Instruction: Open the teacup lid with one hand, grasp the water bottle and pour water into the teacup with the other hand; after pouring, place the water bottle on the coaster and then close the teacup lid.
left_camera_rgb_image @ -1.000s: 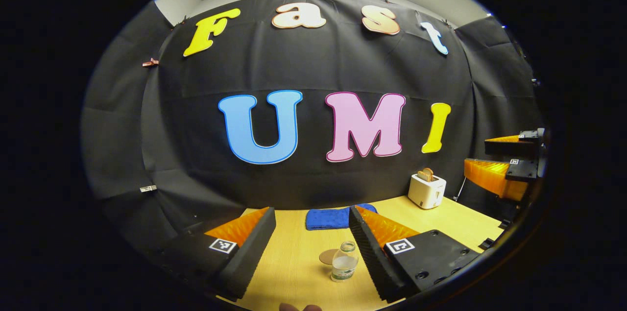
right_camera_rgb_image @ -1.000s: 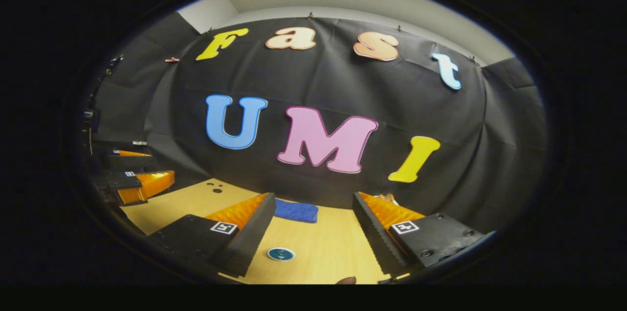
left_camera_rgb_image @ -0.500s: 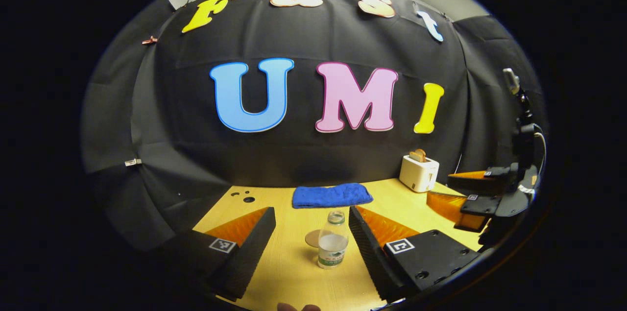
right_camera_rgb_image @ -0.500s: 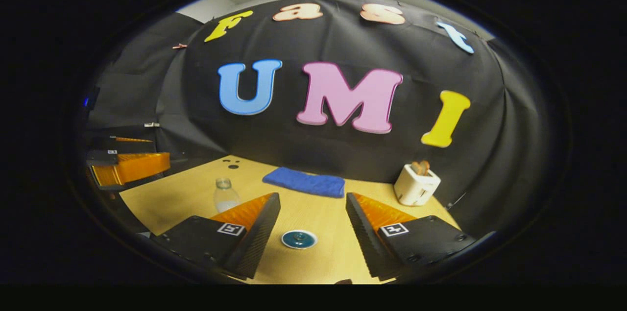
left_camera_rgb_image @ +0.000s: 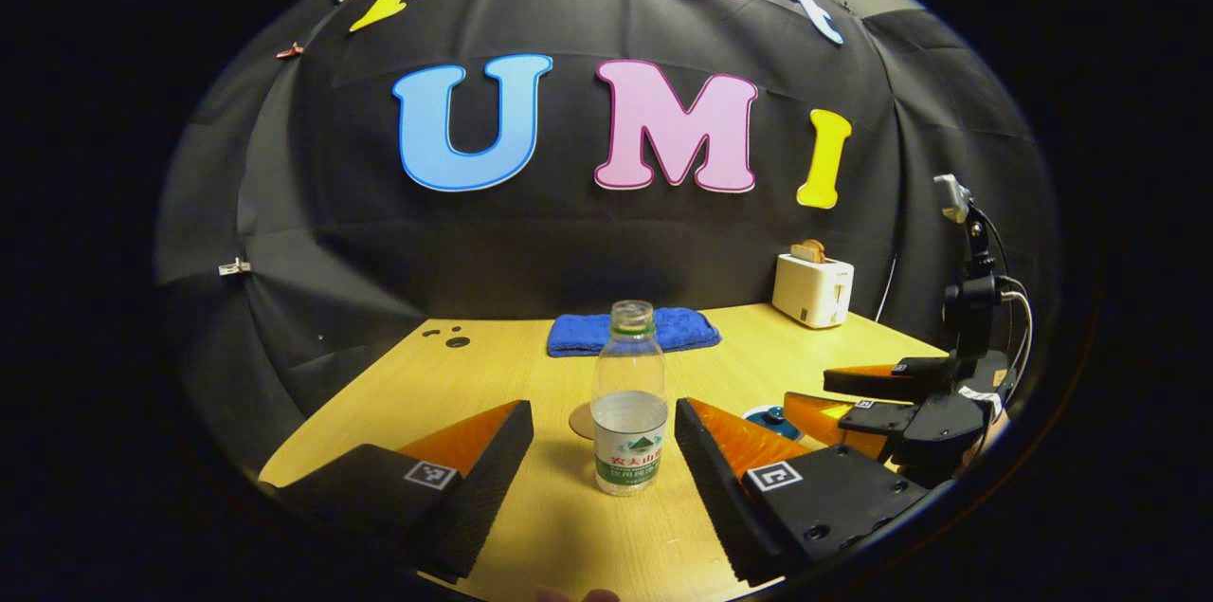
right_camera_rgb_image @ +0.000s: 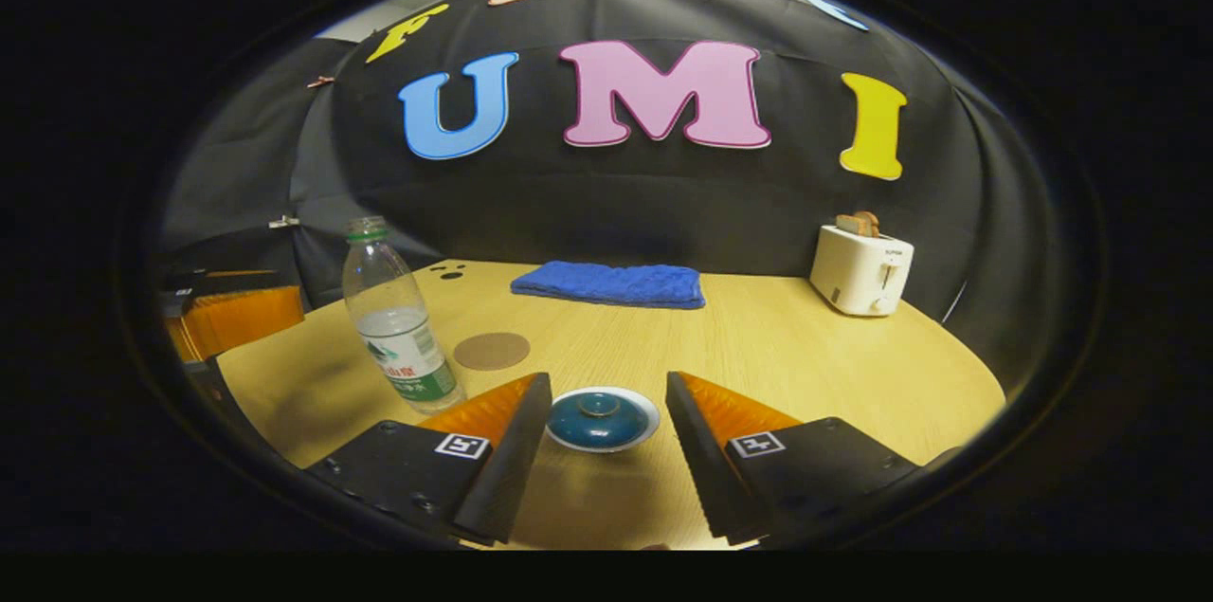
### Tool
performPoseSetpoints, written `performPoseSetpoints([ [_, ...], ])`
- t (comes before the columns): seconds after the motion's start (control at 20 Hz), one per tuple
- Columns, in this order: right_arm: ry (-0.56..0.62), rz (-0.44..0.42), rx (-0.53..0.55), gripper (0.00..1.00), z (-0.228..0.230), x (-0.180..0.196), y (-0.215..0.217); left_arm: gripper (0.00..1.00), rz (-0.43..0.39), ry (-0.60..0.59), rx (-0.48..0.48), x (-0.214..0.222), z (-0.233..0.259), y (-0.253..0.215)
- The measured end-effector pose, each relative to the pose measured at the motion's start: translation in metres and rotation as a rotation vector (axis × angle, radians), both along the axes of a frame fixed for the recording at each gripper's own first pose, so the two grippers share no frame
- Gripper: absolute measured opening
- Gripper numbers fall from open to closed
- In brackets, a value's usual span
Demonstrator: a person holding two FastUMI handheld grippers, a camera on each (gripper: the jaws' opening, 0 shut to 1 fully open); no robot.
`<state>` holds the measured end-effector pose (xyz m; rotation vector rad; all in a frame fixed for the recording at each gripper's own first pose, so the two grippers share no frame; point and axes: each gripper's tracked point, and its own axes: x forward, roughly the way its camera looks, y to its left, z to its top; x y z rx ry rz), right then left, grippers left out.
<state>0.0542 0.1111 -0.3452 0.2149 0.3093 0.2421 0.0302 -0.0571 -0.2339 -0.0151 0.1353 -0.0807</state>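
Wood-grain table (right_camera_rgb_image: pixel 805 346): pale yellow top, smooth, with a few small dark holes near the far left corner.
Water bottle (left_camera_rgb_image: pixel 628 398): clear ribbed plastic, cap off, partly filled, green-and-white paper label; standing upright on the table, ahead of and between the left gripper's fingers, untouched.
Coaster (right_camera_rgb_image: pixel 491 350): thin brown disc, flat on the table just behind the bottle.
Teacup lid (right_camera_rgb_image: pixel 601 414): glossy teal dome with a small knob, sitting on its white-rimmed cup, between the right gripper's fingers and ahead of them.
Left gripper (left_camera_rgb_image: pixel 604 452): fingers spread wide, ridged pads, holding nothing.
Right gripper (right_camera_rgb_image: pixel 606 431): fingers wide apart, holding nothing.
Towel (right_camera_rgb_image: pixel 609 283): blue terry cloth, folded, at the table's far edge.
Toaster (right_camera_rgb_image: pixel 860 270): white plastic box, bread slices in the slots, far right.
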Motion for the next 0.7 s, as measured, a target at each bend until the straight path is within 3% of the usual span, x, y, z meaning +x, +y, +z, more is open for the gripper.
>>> performPoseSetpoints([
  [0.15,0.012,0.029,0.007,0.74,-0.016,0.010,0.009,0.95,-0.001,0.008,0.000,0.009,-0.018,-0.005],
  [0.3,0.026,0.051,0.020,0.62,-0.026,0.013,0.017,0.95,0.000,0.016,-0.014,0.017,-0.029,-0.008],
  [0.45,0.035,0.073,0.038,0.60,-0.031,0.015,0.024,0.95,-0.003,0.019,-0.003,0.025,-0.039,-0.013],
  [0.5,0.032,0.069,0.046,0.47,-0.030,0.014,0.023,0.95,-0.007,0.018,-0.002,0.026,-0.040,-0.014],
  [0.55,0.031,0.057,0.046,0.44,-0.030,0.016,0.020,0.95,-0.010,0.020,-0.002,0.028,-0.045,-0.015],
  [0.6,0.035,0.061,0.061,0.29,-0.032,0.020,0.023,0.95,-0.013,0.022,-0.003,0.031,-0.047,-0.017],
  [0.7,0.034,0.057,0.069,0.31,-0.031,0.018,0.022,0.95,-0.017,0.024,-0.005,0.036,-0.051,-0.019],
])
